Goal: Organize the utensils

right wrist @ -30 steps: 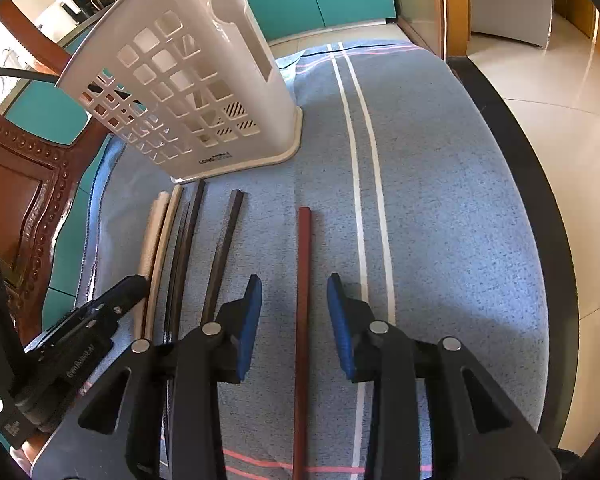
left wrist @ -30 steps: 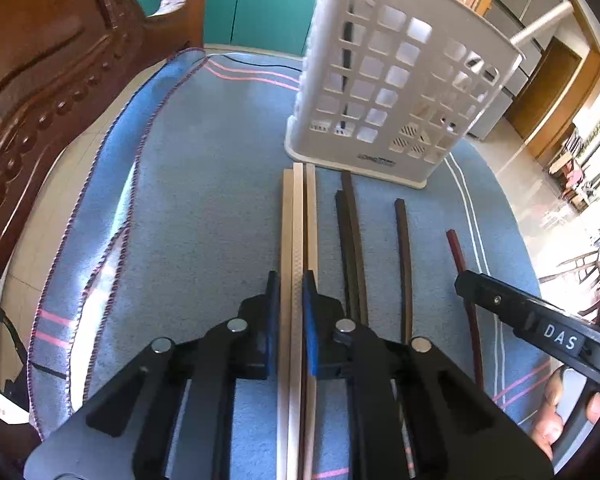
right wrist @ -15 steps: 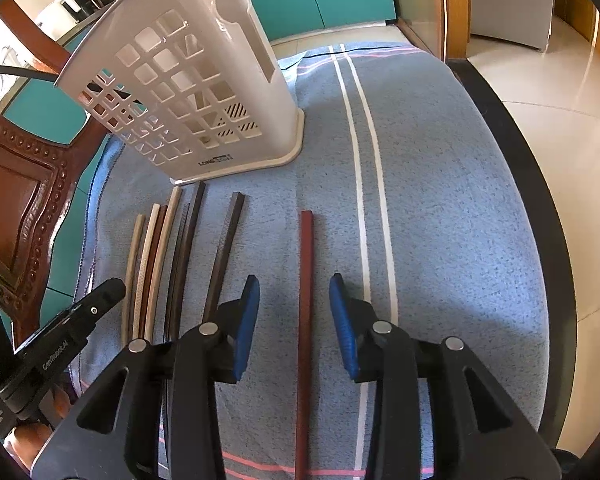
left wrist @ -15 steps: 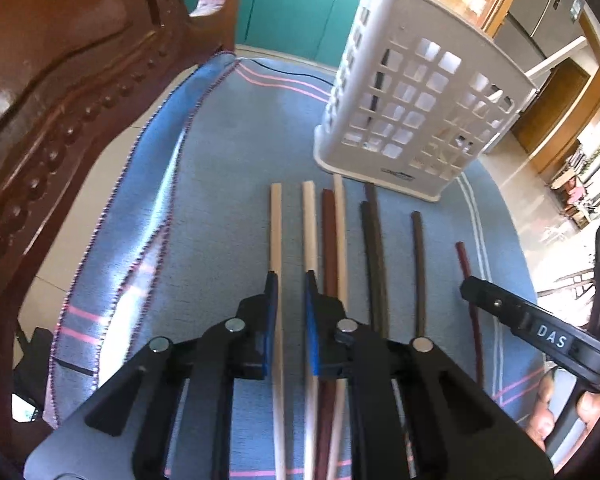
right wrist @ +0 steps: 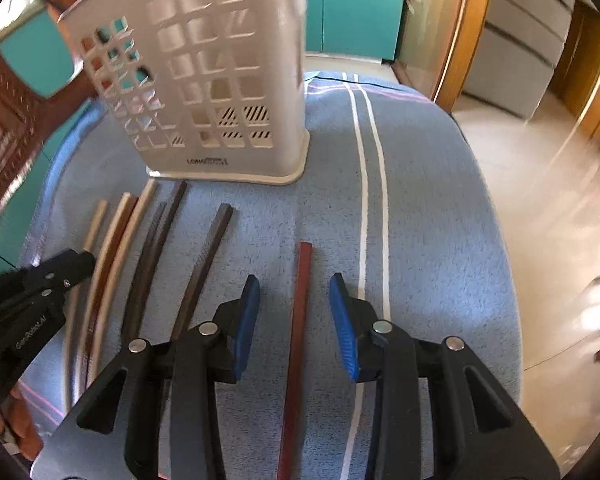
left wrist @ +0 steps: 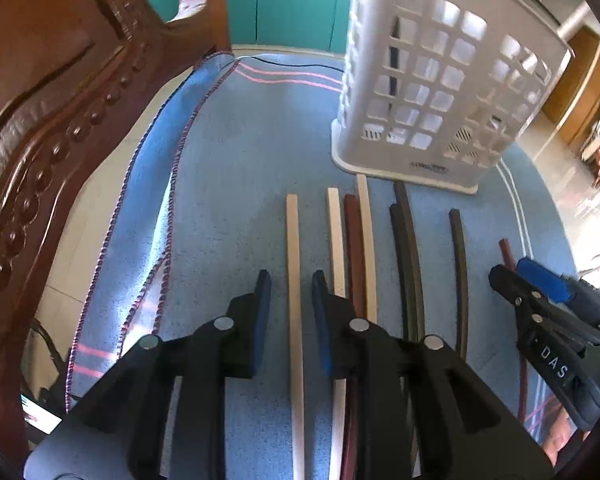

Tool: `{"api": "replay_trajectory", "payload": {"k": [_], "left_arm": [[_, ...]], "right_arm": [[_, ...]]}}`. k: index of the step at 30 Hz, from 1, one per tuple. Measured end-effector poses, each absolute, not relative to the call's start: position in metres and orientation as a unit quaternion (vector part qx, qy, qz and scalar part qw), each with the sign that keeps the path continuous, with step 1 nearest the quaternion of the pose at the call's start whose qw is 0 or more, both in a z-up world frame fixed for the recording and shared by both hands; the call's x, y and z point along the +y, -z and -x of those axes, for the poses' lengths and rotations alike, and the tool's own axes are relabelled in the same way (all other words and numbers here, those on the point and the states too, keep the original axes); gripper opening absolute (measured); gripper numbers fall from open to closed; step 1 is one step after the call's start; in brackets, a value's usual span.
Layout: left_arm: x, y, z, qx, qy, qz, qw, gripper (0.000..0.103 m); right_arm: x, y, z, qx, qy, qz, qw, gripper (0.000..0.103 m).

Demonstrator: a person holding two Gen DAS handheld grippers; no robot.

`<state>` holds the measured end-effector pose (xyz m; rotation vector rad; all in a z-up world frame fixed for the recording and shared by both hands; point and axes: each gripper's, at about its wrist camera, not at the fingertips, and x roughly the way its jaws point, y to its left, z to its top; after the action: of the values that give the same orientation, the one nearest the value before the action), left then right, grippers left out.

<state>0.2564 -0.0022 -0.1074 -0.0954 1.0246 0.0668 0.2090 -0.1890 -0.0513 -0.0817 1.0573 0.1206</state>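
Left gripper (left wrist: 288,300) jaws have just been opening — a pale chopstick (left wrist: 294,280) now lies loose between them, pads clear, split off from the bundle it was clamped with. Right gripper (right wrist: 294,316) straddles a red chopstick (right wrist: 300,320), not touching. All sticks lie on the blue cloth (left wrist: 228,184) before the white basket (left wrist: 440,80) — "DAS" readable on the right gripper's body.

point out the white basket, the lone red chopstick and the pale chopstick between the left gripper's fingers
white basket (right wrist: 204,80), right wrist view, front wall
red chopstick (right wrist: 302,280), right wrist view, upper shaft
pale chopstick (left wrist: 294,248), left wrist view, upper shaft
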Motion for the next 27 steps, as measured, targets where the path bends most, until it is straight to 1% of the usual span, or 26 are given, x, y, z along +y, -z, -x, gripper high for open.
{"api": "replay_trajectory", "payload": {"k": [2, 15, 18, 19, 21, 22, 23, 24, 25, 27], "left_arm": [[-0.007, 0.108, -0.255, 0.489, -0.032, 0.029, 0.871, 0.027], [-0.009, 0.107, -0.252, 0.486, -0.034, 0.022, 0.873, 0.029], [-0.008, 0.106, -0.252, 0.485, -0.035, 0.023, 0.874, 0.029], [-0.007, 0.107, -0.253, 0.484, -0.035, 0.024, 0.874, 0.028], [-0.006, 0.107, -0.254, 0.483, -0.034, 0.023, 0.874, 0.027], [-0.008, 0.107, -0.254, 0.481, -0.03, 0.02, 0.876, 0.022], [-0.008, 0.107, -0.254, 0.479, -0.029, 0.018, 0.877, 0.013], [-0.009, 0.107, -0.254, 0.477, -0.029, 0.016, 0.878, 0.01], [-0.01, 0.107, -0.254, 0.475, -0.029, 0.014, 0.879, 0.007], [-0.011, 0.105, -0.254, 0.472, -0.03, 0.01, 0.881, 0.007]], "right_arm": [[-0.19, 0.052, -0.207, 0.503, -0.059, 0.044, 0.861, 0.037], [-0.187, 0.056, -0.209, 0.507, -0.058, 0.046, 0.859, 0.038], [-0.185, 0.056, -0.207, 0.506, -0.058, 0.046, 0.859, 0.036], [-0.185, 0.056, -0.206, 0.506, -0.059, 0.045, 0.859, 0.032], [-0.186, 0.056, -0.205, 0.507, -0.065, 0.037, 0.859, 0.014], [-0.186, 0.055, -0.205, 0.507, -0.066, 0.032, 0.859, 0.008], [-0.187, 0.055, -0.204, 0.508, -0.069, 0.026, 0.858, 0.008], [-0.188, 0.053, -0.203, 0.509, -0.071, 0.019, 0.858, 0.007], [-0.19, 0.052, -0.203, 0.51, -0.075, 0.006, 0.857, 0.007], [-0.195, 0.05, -0.203, 0.511, -0.081, -0.011, 0.856, 0.007]]}}
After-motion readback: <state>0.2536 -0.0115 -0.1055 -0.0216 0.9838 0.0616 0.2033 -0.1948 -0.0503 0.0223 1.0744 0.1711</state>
